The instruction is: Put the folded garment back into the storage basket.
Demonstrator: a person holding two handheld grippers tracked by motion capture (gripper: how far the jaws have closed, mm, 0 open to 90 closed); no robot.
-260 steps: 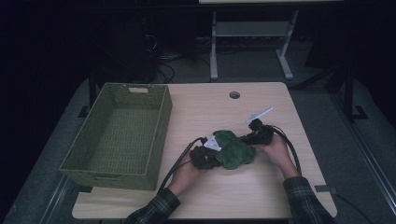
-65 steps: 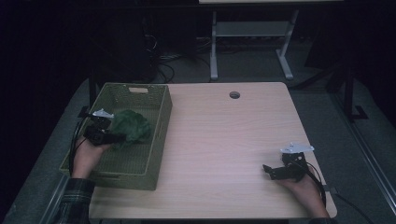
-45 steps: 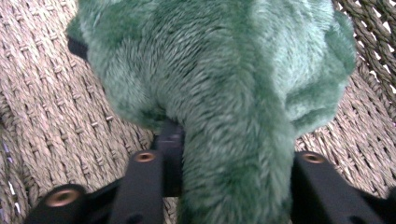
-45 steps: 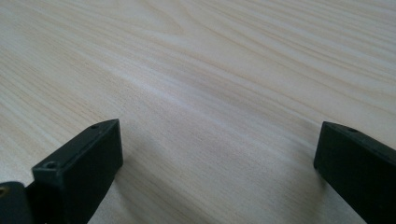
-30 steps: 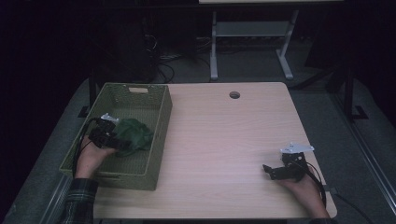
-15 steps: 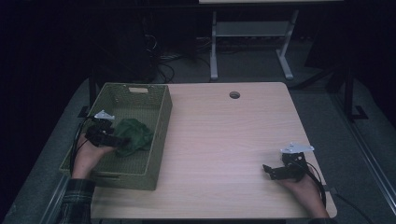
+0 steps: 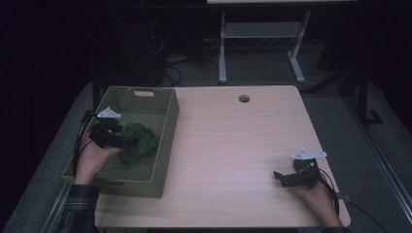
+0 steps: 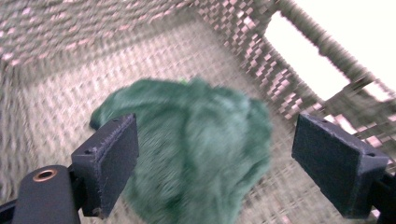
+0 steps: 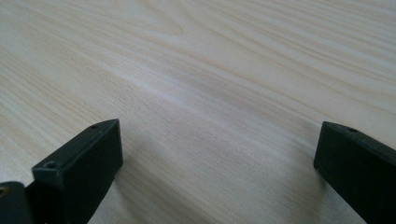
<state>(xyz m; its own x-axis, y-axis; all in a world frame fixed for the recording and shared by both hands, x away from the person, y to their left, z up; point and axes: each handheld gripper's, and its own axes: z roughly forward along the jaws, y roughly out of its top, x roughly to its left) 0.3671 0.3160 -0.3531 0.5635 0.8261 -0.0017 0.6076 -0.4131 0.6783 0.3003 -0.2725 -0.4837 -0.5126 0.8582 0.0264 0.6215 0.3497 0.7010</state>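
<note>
green cloth in the basket, both claws empty

nearest the person, two hands came in from the bottom edge of the high view, each sleeve in dark plaid. the right claw [image 7: 278, 175] sat low on the near right part of the pale wooden worktop [image 7: 233, 145], resting under the right hand [image 7: 316, 194], with its grey three-cornered plate on top and a cable trailing off behind. in the right gripper view its two black jaws stood wide apart with only bare wood grain between them, gripping nothing.

on the left, the left hand [image 7: 92, 155] held the left claw [image 7: 130, 141] over the woven green basket [image 7: 167, 121], which stood on the left side of the worktop with its near wall close to the worktop's front edge. the left claw pointed toward the basket's middle. its jaws had just been opening and stood wide; in the left gripper view the pads were clear of the fabric on both sides, so it held nothing.

the green cloth [image 8: 196, 149] lay crumpled in a loose heap on the basket floor, roughly at the middle of the basket and nearer its right wall than its left, just beyond the left claw's tips. from the left gripper view the heap showed between the spread jaws but farther off, against the woven floor and the wall behind it.

farther along, the basket's far wall carried a cut-out handle [image 7: 144, 93]. a small round hole [image 7: 244, 98] sat in the worktop near its far edge. beyond the worktop the room was dark, with a pale metal frame [image 7: 262, 43] standing on the floor.
</note>
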